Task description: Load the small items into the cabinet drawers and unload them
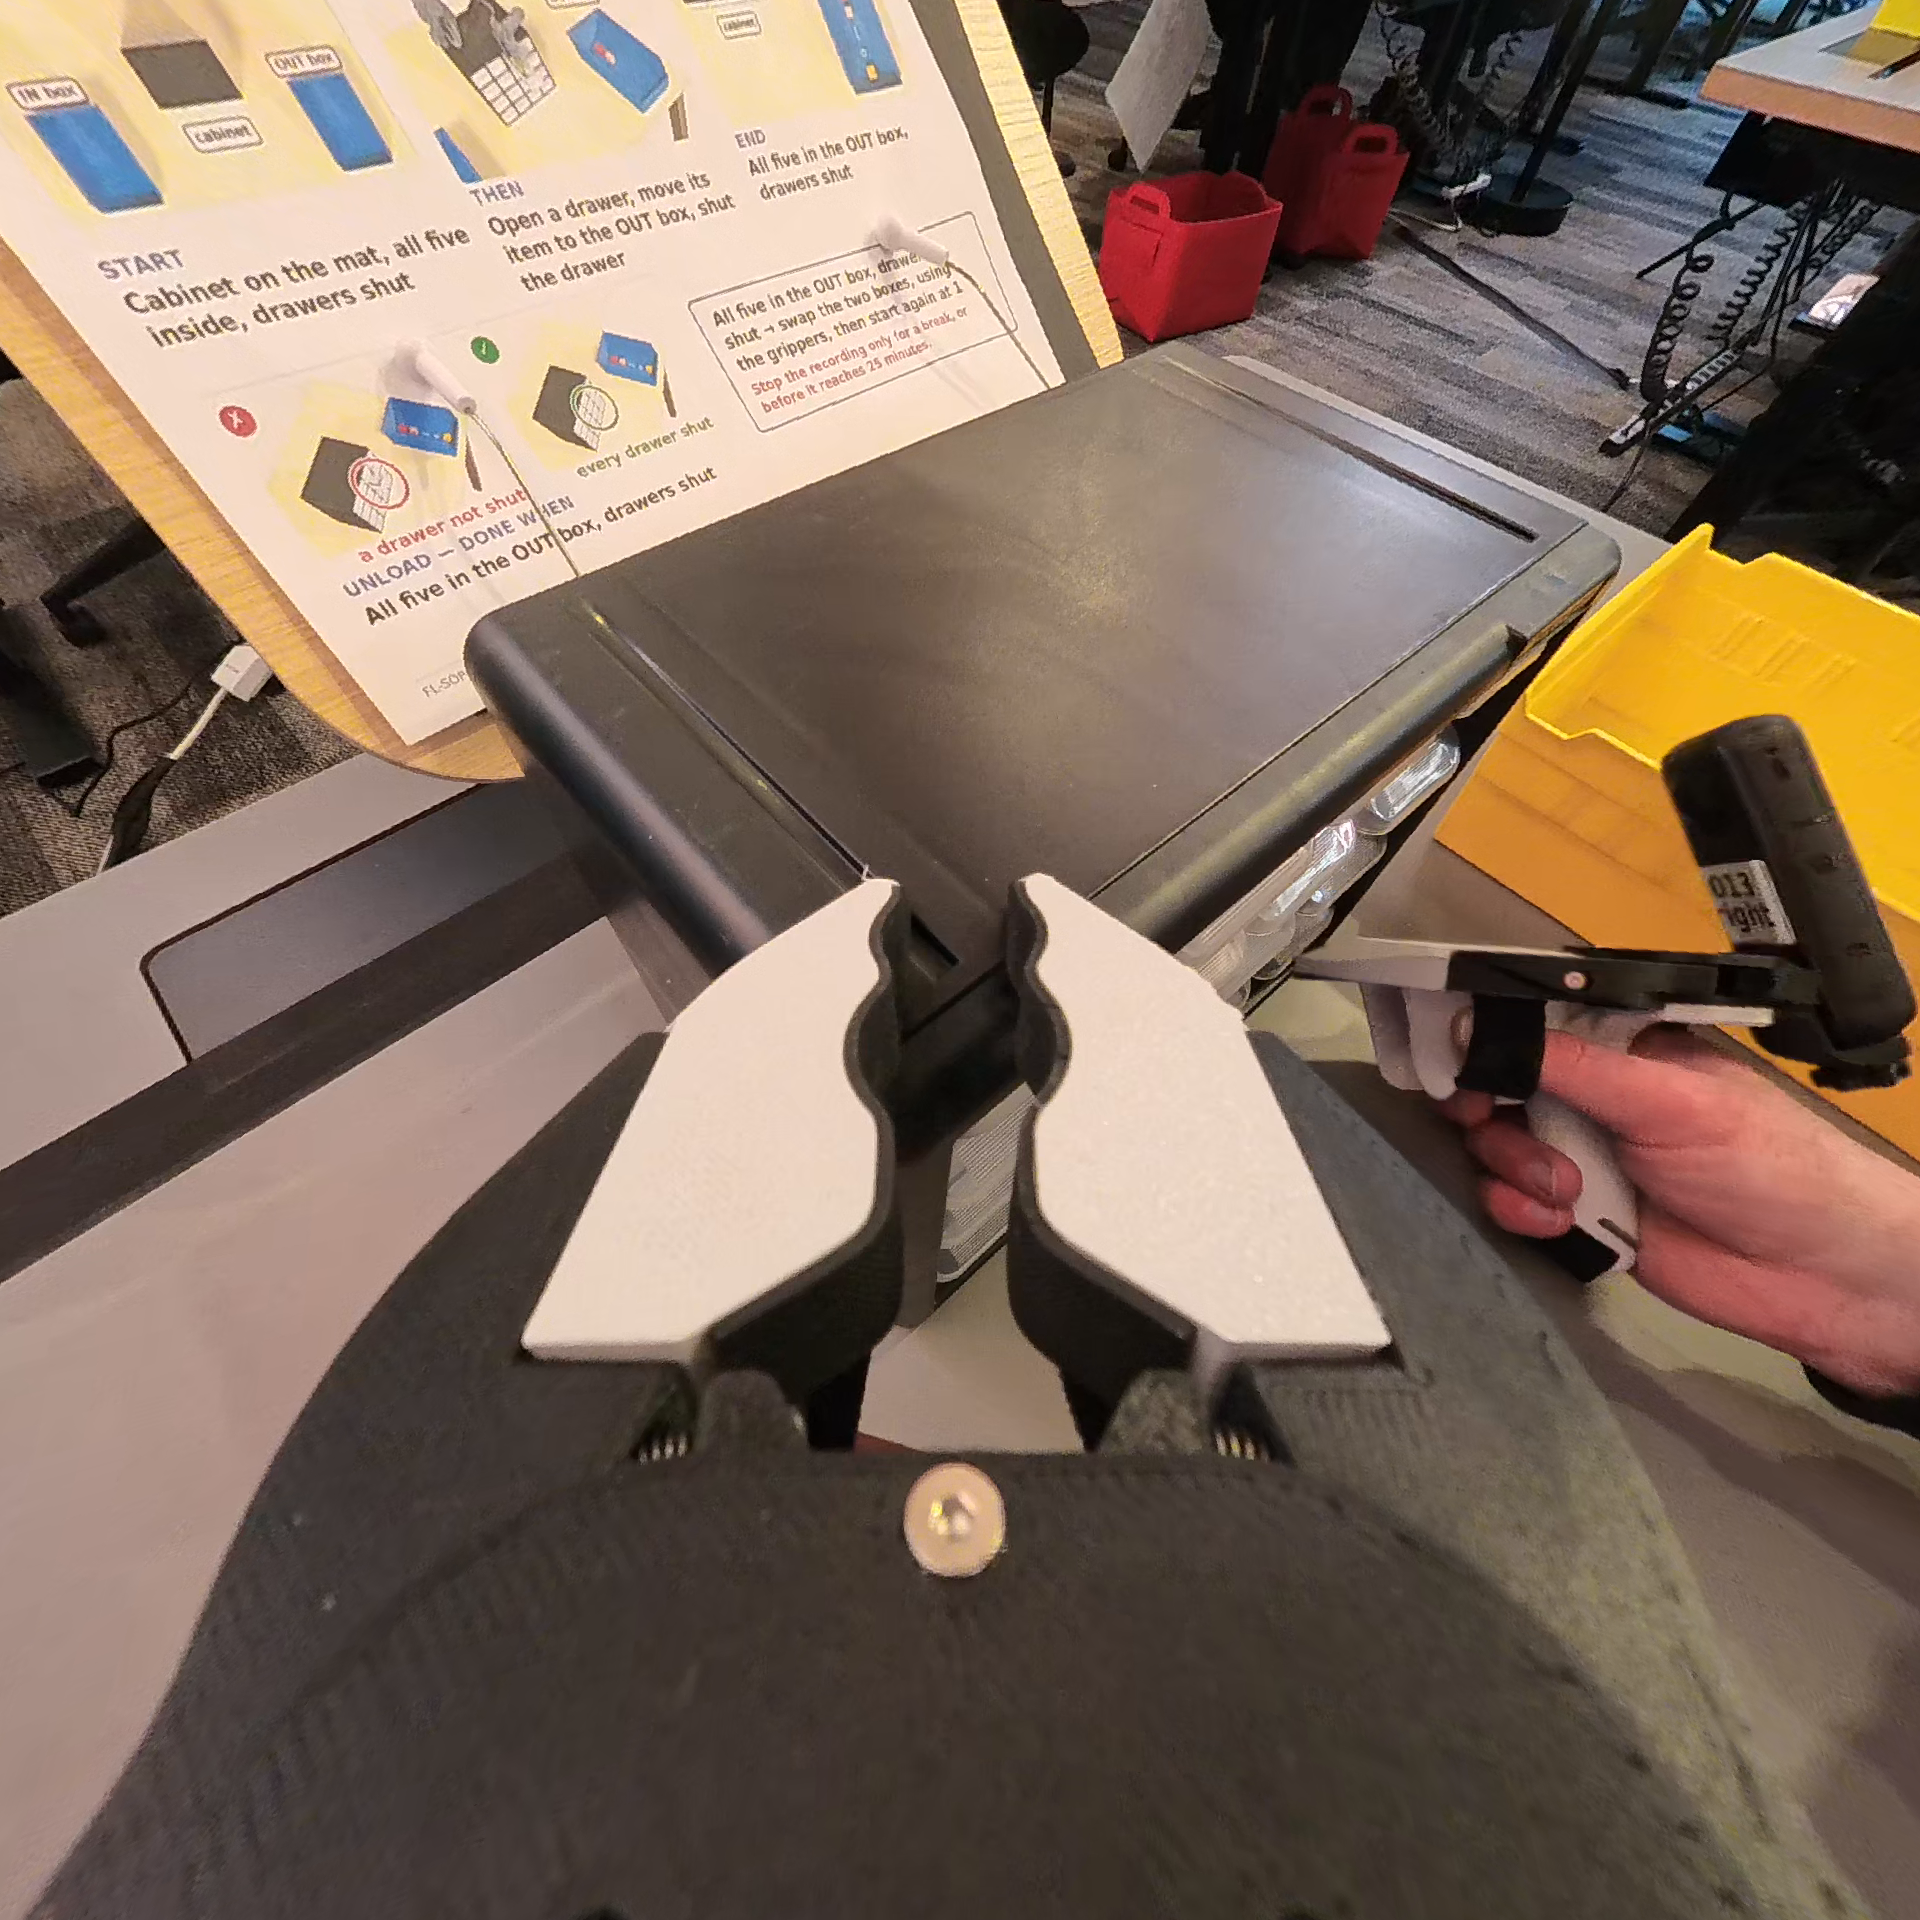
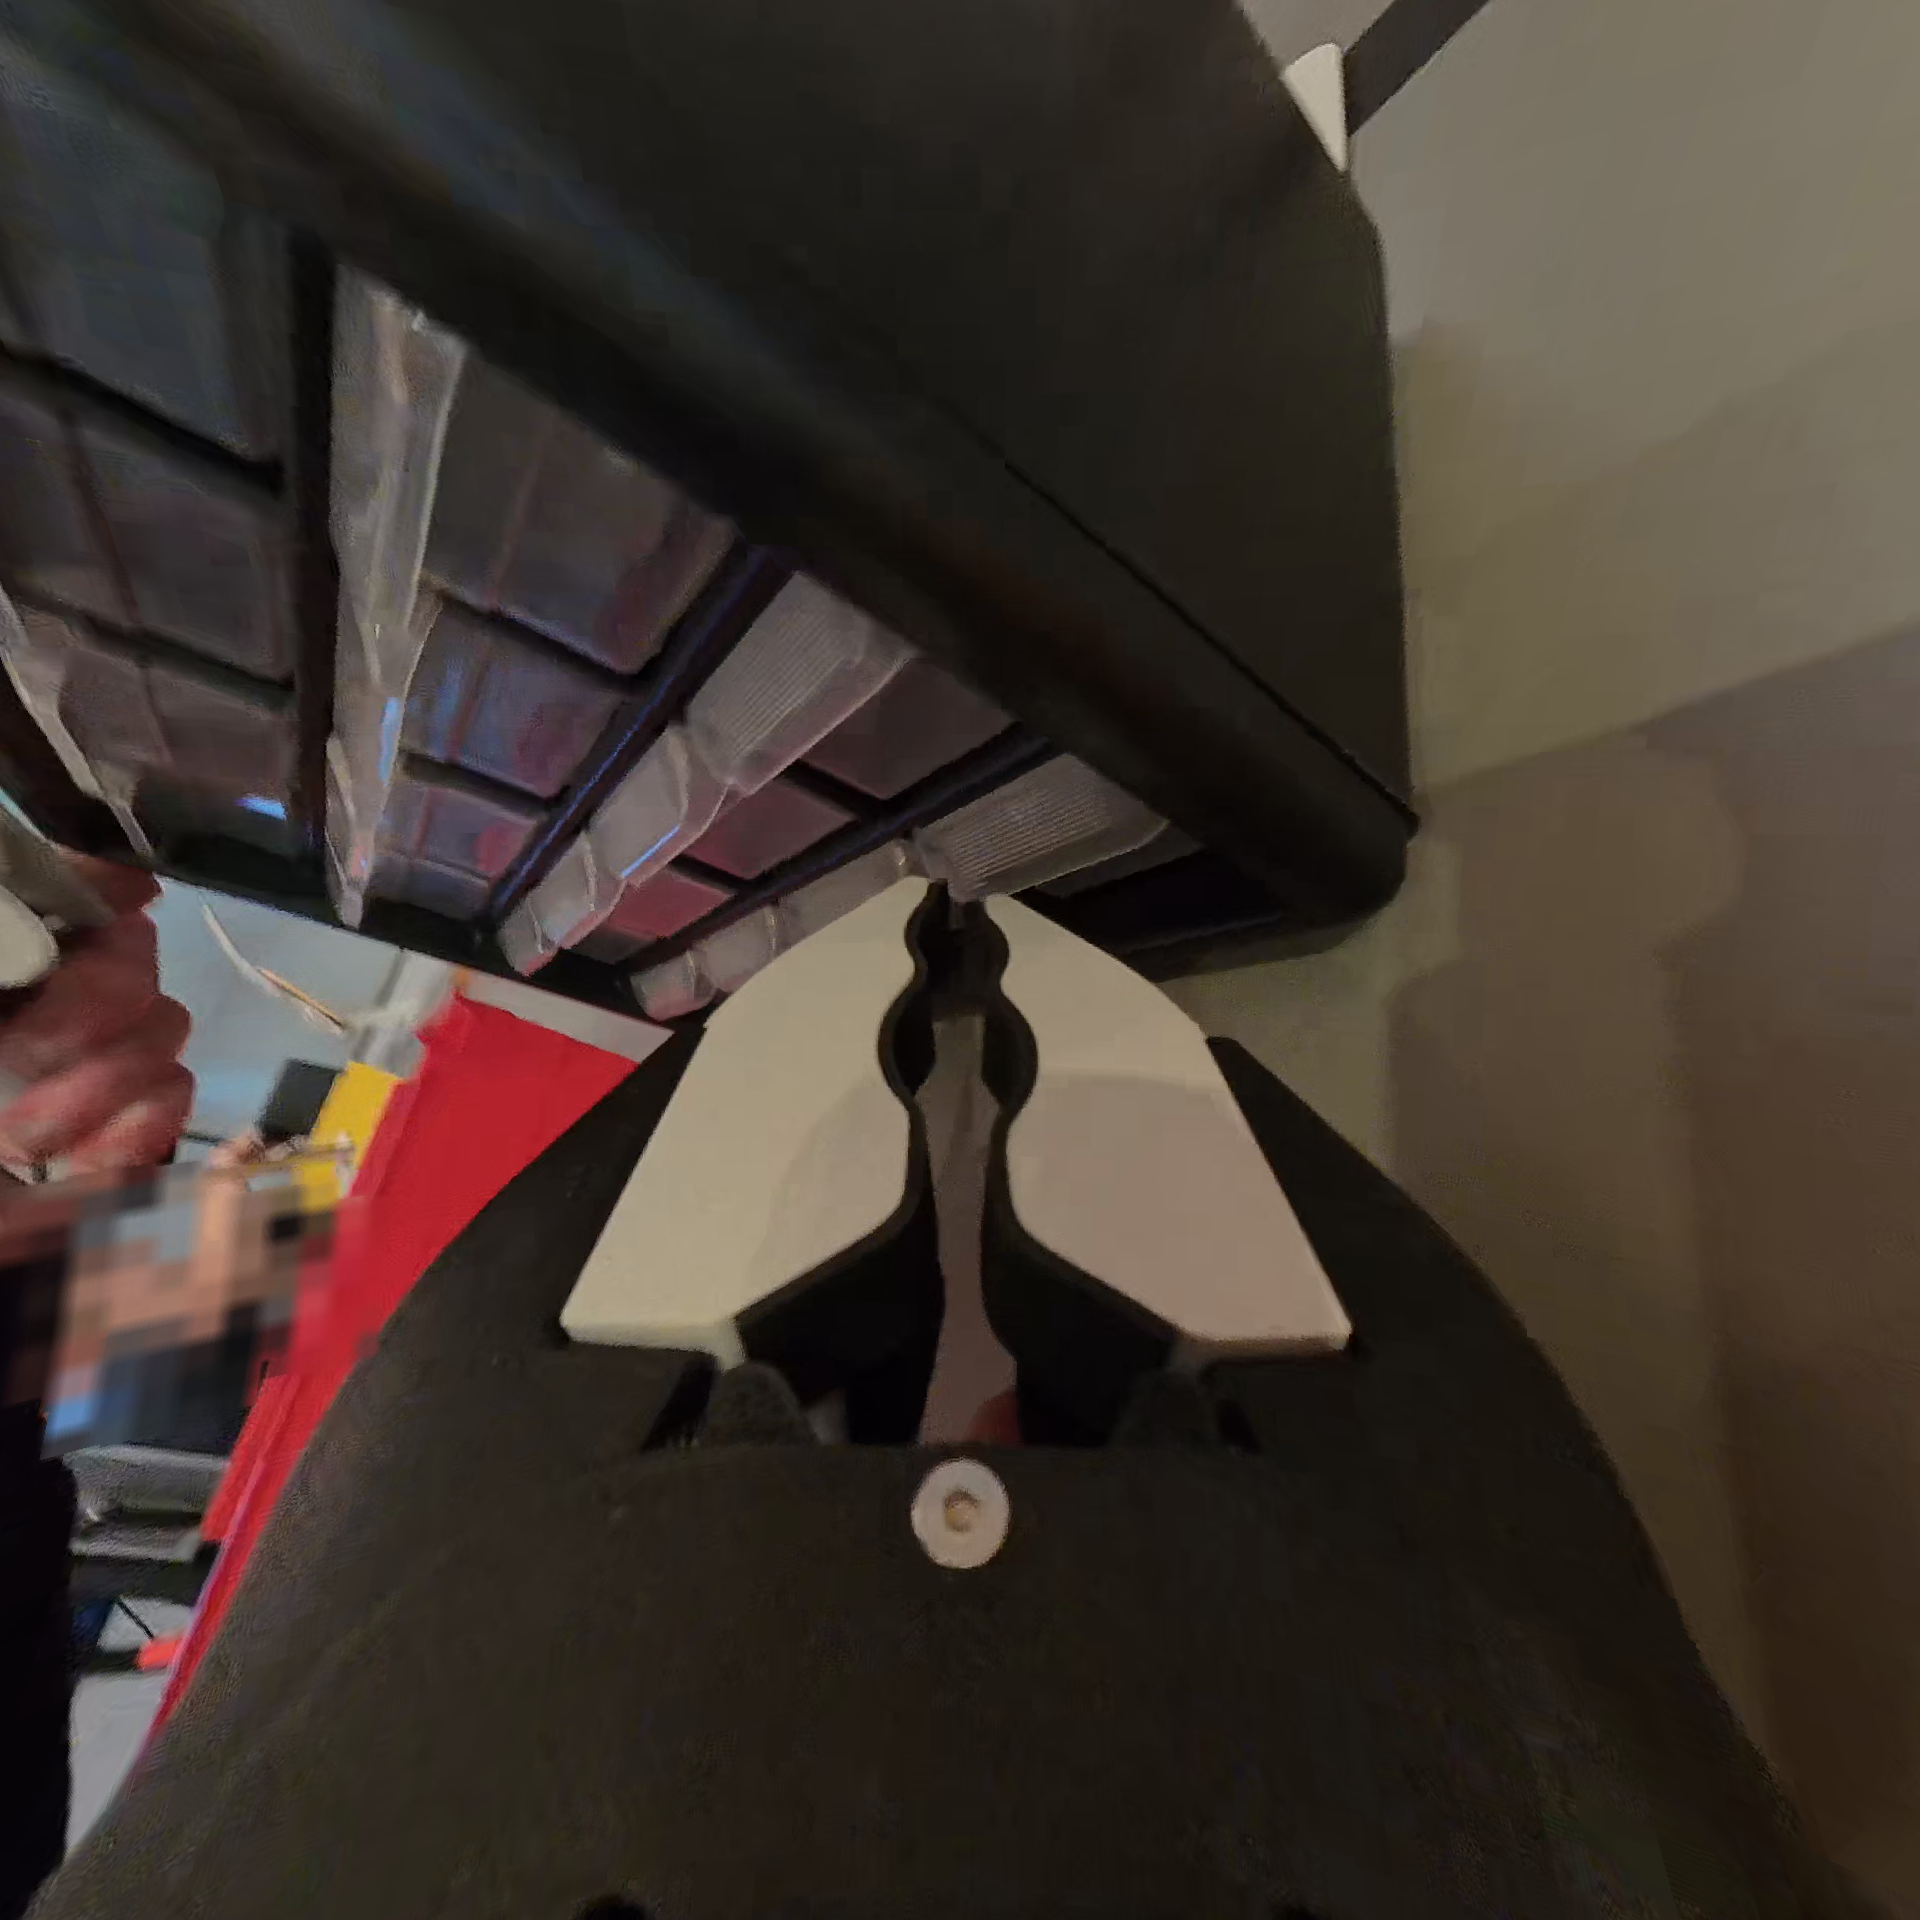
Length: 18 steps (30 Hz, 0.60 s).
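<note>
The black cabinet [image 1: 1039, 582] stands on the grey table, its clear drawers [image 1: 1309, 883] facing right. My left gripper [image 1: 956, 904] is closed on the cabinet's near top corner, and the black rim fills the narrow gap between the fingers. My right gripper [image 1: 1311, 962], held by a hand [image 1: 1714, 1195], reaches the drawer fronts from the right. In the right wrist view my right gripper [image 2: 951, 906] is pinched on the clear handle of a small drawer [image 2: 1039, 821] at the end of a row next to the cabinet's frame [image 2: 1195, 520]. No small items show.
A yellow bin [image 1: 1714, 717] stands right of the cabinet. A wooden board with an instruction sheet [image 1: 416, 312] leans behind it. Red bags [image 1: 1184, 249] sit on the floor beyond. A red surface [image 2: 447, 1143] and a hand [image 2: 83, 1018] show left in the right wrist view. One gripper's finger ends stand about 25 cm off the other's.
</note>
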Each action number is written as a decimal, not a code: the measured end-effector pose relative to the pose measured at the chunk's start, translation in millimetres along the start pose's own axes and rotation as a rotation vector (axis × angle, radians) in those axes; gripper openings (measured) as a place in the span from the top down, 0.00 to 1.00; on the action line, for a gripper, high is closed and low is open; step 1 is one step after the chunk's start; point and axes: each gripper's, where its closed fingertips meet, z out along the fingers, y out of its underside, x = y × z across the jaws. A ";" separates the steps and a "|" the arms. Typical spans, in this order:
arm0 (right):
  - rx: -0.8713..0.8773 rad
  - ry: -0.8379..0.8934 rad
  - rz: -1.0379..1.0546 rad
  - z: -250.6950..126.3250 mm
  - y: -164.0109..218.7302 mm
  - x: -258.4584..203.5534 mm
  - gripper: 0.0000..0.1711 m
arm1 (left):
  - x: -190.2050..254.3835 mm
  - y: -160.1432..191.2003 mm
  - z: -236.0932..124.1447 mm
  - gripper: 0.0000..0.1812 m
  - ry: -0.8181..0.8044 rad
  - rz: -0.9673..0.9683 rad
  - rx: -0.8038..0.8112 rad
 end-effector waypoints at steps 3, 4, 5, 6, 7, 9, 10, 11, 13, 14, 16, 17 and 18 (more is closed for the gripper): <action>-0.052 0.022 -0.164 0.1 3.4 -5.7 0.90 | 0.0 0.0 -0.1 0.90 0.002 0.001 0.001; -0.064 0.050 -0.260 -0.4 3.0 -6.0 0.86 | 0.0 0.1 -0.1 0.89 0.003 0.001 0.002; -0.086 0.079 -0.358 -0.9 4.0 -6.0 0.81 | 0.0 0.0 -0.1 0.89 0.003 0.002 0.001; -0.099 0.119 -0.464 -1.6 4.7 -5.2 0.78 | -0.1 0.0 -0.1 0.89 0.004 0.002 0.002; -0.097 0.157 -0.560 -2.2 4.4 -5.0 0.75 | -0.1 0.0 0.0 0.90 0.004 0.002 0.003; -0.091 0.206 -0.684 -1.1 6.1 -6.0 0.72 | -0.1 -0.1 -0.1 0.89 0.006 -0.001 0.008; -0.088 0.236 -0.763 0.3 6.6 -5.9 0.72 | 0.0 0.0 -0.1 0.90 0.007 -0.002 0.010; -0.083 0.276 -0.851 1.4 6.1 -4.2 0.72 | 0.2 0.1 -0.1 0.89 0.007 -0.002 0.012; -0.098 0.337 -1.000 1.1 8.5 -0.4 0.73 | 0.5 0.2 -0.2 0.89 0.006 0.000 0.012; -0.100 0.361 -1.072 0.1 8.3 0.0 0.74 | 0.5 0.2 -0.2 0.89 0.006 0.001 0.012; -0.097 0.435 -1.261 -1.7 2.2 0.8 0.76 | 0.1 -0.1 0.0 0.89 0.010 0.000 0.013; -0.094 0.478 -1.369 -1.6 -1.7 1.7 0.78 | -0.2 -0.1 0.0 0.90 0.011 0.000 0.012; -0.095 0.523 -1.477 -0.9 -5.0 3.6 0.79 | -0.2 -0.1 -0.1 0.90 0.012 0.001 0.014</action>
